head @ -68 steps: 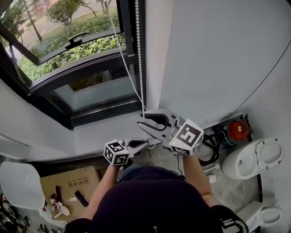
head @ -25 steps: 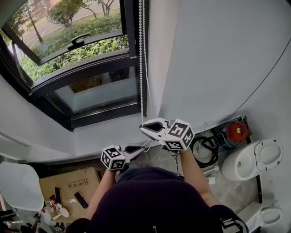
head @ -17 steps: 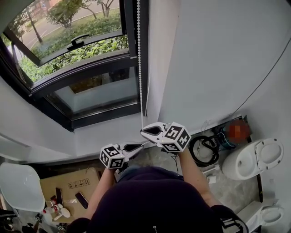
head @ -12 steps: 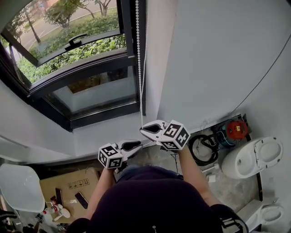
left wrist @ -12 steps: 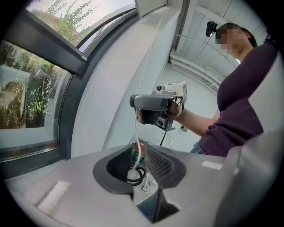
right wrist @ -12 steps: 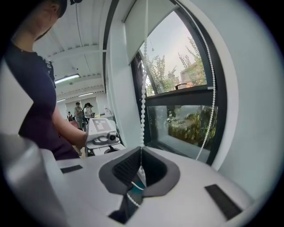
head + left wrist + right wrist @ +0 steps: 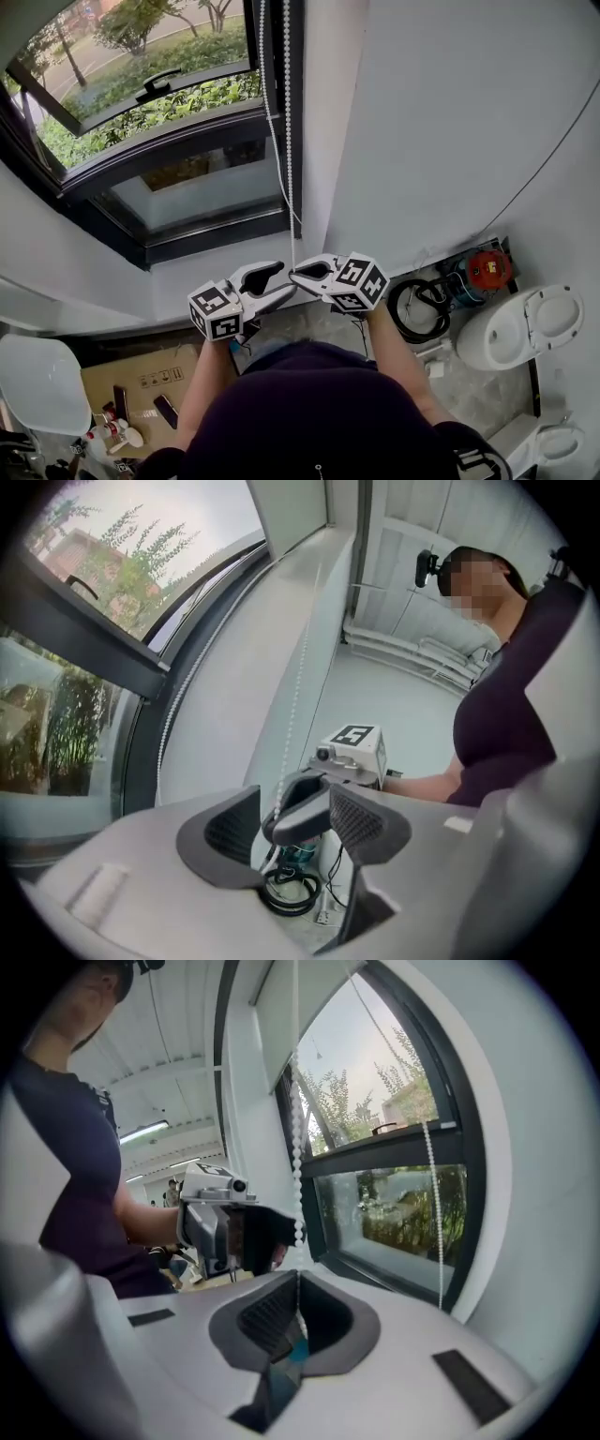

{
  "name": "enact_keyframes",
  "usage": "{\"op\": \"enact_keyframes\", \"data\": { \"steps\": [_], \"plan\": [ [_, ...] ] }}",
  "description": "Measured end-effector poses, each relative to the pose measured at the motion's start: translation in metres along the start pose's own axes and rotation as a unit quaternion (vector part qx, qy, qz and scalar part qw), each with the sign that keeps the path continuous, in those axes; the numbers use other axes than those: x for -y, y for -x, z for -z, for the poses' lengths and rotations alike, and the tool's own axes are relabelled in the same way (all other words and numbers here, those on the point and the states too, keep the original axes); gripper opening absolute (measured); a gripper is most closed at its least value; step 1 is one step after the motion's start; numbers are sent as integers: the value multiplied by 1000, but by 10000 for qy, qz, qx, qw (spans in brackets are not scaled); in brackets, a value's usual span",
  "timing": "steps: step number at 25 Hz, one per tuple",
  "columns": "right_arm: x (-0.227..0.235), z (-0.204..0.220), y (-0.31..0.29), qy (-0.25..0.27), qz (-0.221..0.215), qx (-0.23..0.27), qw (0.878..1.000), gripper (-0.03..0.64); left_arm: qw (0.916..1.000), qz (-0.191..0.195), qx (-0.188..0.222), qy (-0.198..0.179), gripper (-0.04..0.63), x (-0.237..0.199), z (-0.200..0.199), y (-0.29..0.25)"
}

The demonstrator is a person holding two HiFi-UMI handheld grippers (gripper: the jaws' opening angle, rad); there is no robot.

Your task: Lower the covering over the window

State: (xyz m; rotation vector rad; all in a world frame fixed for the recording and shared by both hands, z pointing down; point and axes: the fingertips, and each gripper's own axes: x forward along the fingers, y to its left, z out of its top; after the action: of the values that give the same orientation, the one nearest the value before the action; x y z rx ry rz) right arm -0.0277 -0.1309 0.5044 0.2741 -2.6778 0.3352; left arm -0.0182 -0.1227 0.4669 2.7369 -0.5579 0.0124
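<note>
Head view: bead chain [image 7: 287, 141] hangs in a loop down the right side of the window frame [image 7: 187, 239]. It looks light and limp, and the beads should give bite, so pull straight along it. Just below the frame, right claw [image 7: 296, 273] is clamped on it. Beside that, left claw [image 7: 279, 279] has just been opening its jaws, nothing pinched.

Left gripper view: jaws wide apart, chain beyond them, untouched. Best retake is above the right claw.

Right gripper view: jaws closed on the chain. White blind [image 7: 281, 1026] shows only at the frame's top. Wall [image 7: 553, 1194] crowds the frame's right side. Room up the chain looks free.
</note>
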Motion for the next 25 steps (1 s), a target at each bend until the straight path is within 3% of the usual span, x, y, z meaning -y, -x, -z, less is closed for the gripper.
{"op": "enact_keyframes", "data": {
  "steps": [4,9,13,19,25],
  "plan": [
    [-2,-2,-4,130,-43,-76,9999,15,9998,35,-15,-207,233,7,-17,-8],
    [-10,26,-19,272,-154,-569,9979,15,9988,45,-20,-479,215,6,-34,-18],
    [-14,29,-20,44,-302,-405,9987,15,9977,-47,288,-604,136,5,-62,-15],
    [-10,29,-21,59,-292,-394,9988,17,9974,-70,339,-628,18,5,-74,-17],
    [-1,32,-14,123,-186,-271,9994,17,9988,48,290,-400,12,3,-73,-19]
  ]
}}
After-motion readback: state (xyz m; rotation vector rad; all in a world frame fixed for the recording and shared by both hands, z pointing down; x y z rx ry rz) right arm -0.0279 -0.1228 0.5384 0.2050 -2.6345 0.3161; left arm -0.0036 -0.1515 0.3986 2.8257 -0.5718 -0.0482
